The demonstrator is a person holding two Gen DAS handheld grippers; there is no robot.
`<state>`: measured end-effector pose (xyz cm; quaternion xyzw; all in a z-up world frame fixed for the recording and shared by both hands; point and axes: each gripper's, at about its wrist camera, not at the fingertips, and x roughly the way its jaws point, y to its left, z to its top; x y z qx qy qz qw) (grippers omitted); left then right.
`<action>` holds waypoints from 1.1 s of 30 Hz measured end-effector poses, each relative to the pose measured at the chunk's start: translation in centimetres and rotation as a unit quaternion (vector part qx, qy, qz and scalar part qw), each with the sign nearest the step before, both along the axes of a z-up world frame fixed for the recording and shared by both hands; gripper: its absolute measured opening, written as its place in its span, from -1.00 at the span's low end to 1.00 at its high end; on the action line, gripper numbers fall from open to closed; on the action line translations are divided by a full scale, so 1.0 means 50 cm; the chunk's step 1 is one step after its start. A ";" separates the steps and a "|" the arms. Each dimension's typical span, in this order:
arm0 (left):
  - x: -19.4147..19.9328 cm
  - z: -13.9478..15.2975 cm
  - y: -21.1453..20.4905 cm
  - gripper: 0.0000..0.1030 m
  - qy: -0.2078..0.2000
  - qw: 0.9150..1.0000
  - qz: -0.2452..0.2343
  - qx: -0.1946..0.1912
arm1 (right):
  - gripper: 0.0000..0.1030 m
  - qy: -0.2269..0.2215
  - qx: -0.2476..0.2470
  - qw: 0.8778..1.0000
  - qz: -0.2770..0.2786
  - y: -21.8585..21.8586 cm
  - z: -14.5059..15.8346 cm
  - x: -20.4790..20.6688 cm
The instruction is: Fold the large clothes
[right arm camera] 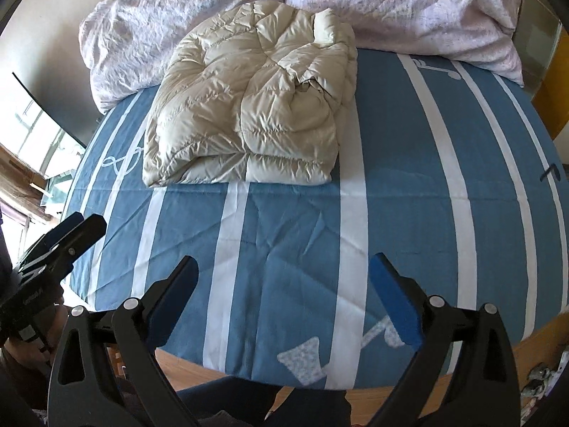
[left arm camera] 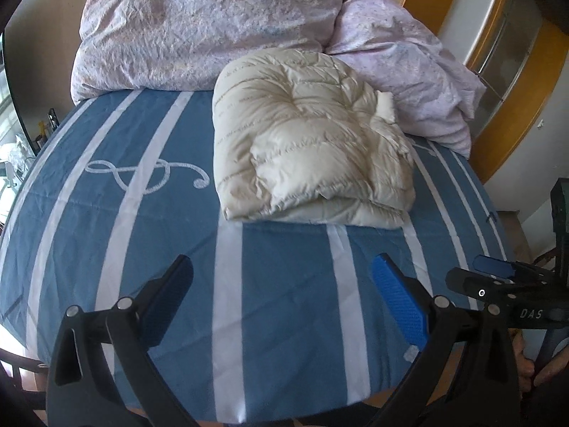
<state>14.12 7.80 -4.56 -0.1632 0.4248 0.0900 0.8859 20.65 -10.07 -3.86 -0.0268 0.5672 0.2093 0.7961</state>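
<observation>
A cream puffy down jacket [left arm camera: 306,142] lies folded into a thick bundle on the blue, white-striped bed sheet [left arm camera: 284,284]. It also shows in the right wrist view [right arm camera: 252,103]. My left gripper [left arm camera: 282,277] is open and empty, held over the sheet near the bed's front edge, well short of the jacket. My right gripper [right arm camera: 284,277] is open and empty, also over the front of the sheet. The right gripper shows at the right edge of the left wrist view [left arm camera: 498,274], and the left gripper at the left edge of the right wrist view [right arm camera: 60,238].
A crumpled pink floral duvet [left arm camera: 213,25] is piled at the head of the bed behind the jacket, seen too in the right wrist view [right arm camera: 391,10]. A yellow-framed cabinet [left arm camera: 498,53] stands to the right. The bed's wooden front edge [right arm camera: 391,395] is below the grippers.
</observation>
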 end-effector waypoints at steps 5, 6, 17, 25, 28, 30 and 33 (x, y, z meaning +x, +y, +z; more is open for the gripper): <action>-0.023 0.001 -0.014 0.95 -0.004 1.000 -0.001 -0.017 | 0.91 -0.006 0.012 1.000 -0.001 -0.008 0.009 -0.024; -0.026 0.002 -0.016 0.95 -0.005 1.000 -0.002 -0.019 | 0.91 -0.007 0.014 1.000 -0.001 -0.008 0.011 -0.028; -0.061 0.005 -0.026 0.95 -0.013 0.999 0.005 -0.034 | 0.91 -0.019 0.057 0.998 -0.007 -0.020 0.029 -0.053; -0.066 0.006 -0.033 0.95 -0.015 0.999 0.004 -0.037 | 0.91 -0.024 0.065 0.998 -0.007 -0.020 0.033 -0.061; -0.065 0.006 -0.032 0.95 -0.015 0.999 0.003 -0.036 | 0.91 -0.026 0.067 0.997 -0.009 -0.022 0.035 -0.062; -0.067 0.007 -0.037 0.95 -0.016 0.999 0.003 -0.035 | 0.91 -0.026 0.069 0.997 -0.009 -0.023 0.035 -0.062; -0.067 0.010 -0.043 0.95 -0.017 0.999 0.002 -0.034 | 0.91 -0.026 0.069 0.997 -0.009 -0.023 0.035 -0.062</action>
